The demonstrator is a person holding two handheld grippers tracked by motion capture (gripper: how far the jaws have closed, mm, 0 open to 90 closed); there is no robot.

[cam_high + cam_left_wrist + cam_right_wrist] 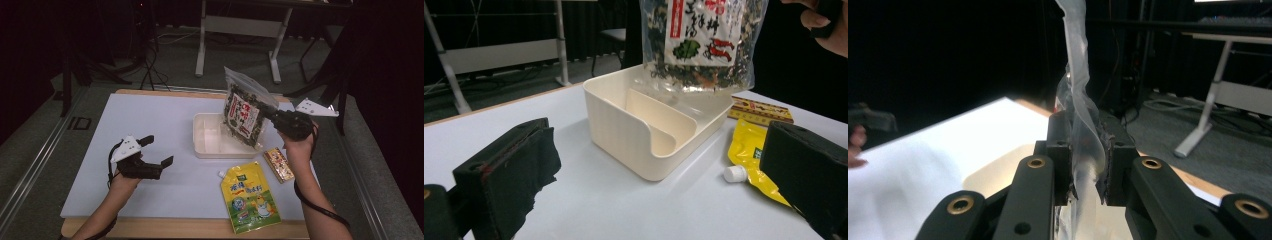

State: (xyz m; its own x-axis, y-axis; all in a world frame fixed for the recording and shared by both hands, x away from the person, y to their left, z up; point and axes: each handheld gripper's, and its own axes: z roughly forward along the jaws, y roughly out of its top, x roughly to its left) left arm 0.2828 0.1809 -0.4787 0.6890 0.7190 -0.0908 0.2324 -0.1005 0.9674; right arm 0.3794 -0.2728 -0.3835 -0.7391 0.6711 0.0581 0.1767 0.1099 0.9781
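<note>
Gripping the clear seaweed snack bag (pixel 246 112) by its edge, your right gripper (pixel 274 116) has its jaws pinched on the plastic, and the bag hangs tilted over the cream divided tray (pixel 206 147), its lower end just above the tray's right compartment. Your left gripper (pixel 156 150) rests on the counter (pixel 150 115) well to the left of the tray, jaws wide with nothing between them. Just in front of the tray lies a yellow spouted pouch (pixel 249 196), and beside the tray's right front corner lies a small flat packet (pixel 279 164).
</note>
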